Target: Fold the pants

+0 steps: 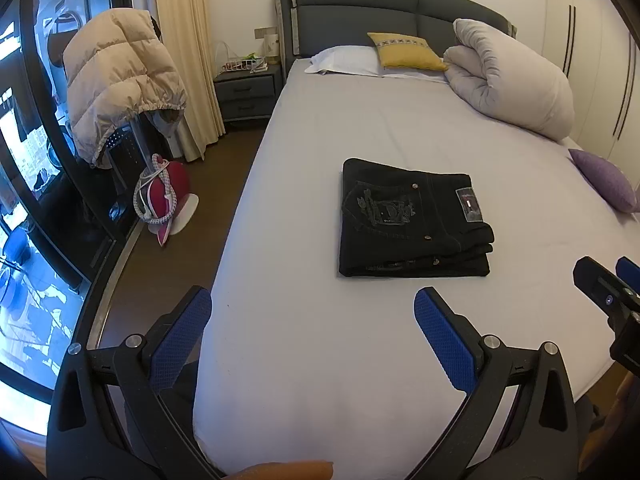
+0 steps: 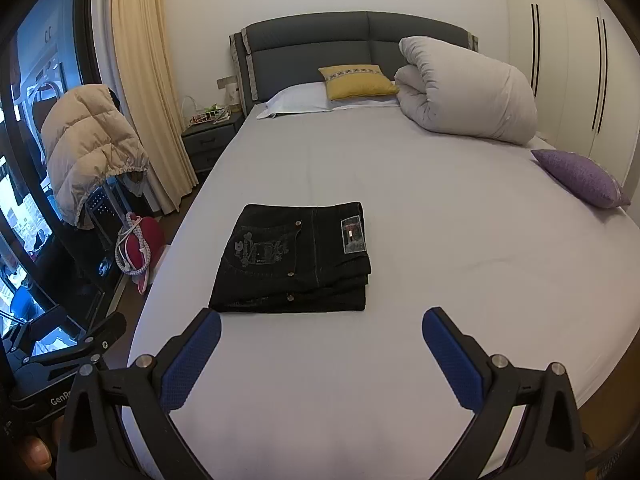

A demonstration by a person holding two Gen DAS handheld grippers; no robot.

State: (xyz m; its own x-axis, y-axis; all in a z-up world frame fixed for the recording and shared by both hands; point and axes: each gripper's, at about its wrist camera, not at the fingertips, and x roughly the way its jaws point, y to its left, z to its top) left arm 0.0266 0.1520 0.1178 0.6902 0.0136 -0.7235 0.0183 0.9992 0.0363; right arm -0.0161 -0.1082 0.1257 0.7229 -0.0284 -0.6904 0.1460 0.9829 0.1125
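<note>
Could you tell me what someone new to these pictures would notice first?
The black folded pants lie alone mid-bed on the pale sheet. Both grippers, left and right, hang open in front of them, touching nothing. A rolled duvet sits at the headboard.

Both views are evenly and softly lit; daylight is admitted through the window [image 1: 24, 184] at the left, where the glass is rendered bluish and partly blown out; the bed sheet [image 1: 320, 360] is shown bright with only faint shading, and a thin soft shadow is cast under the folded pants [image 2: 296, 260]; strong fisheye bending is seen at the edges, where the curtain [image 2: 140, 80] and the wardrobe [image 2: 568, 80] are curved; dark vignetting is found in the corners; the centre is held sharp, while the near claw pads [image 2: 188, 364] are slightly soft.
</note>
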